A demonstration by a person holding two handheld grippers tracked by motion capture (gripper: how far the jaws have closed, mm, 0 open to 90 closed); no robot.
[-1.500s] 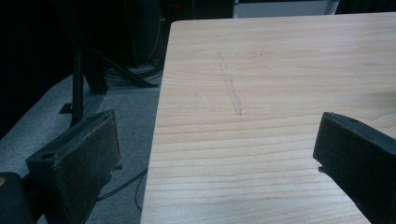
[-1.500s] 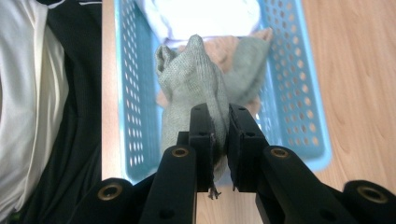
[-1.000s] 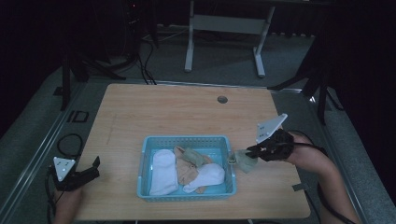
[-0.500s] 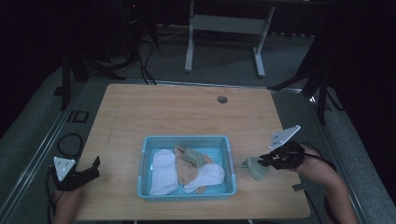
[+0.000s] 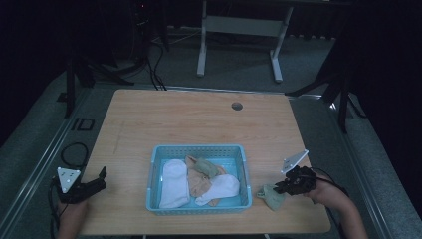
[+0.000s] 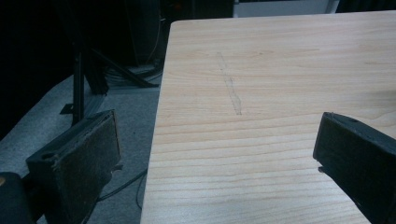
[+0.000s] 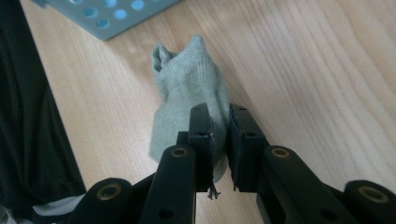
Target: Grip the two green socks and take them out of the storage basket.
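Bench (image 5: 199, 119): we see a basket (image 5: 155, 169) mid-front with pale socks inside.
Sock (image 5: 271, 196): grey-green, on the bench near the front right corner, just right of the basket; its long axis runs straight out from our right tongs toward the basket.
Right tongs (image 5: 279, 188): clenched on the sock's near end.
Left tongs (image 5: 102, 175): released, at the front left edge, well apart.

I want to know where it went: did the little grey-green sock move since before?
Yes. The grey-green sock, clamped in the right gripper, came down to the wooden table, right of the blue plastic basket.
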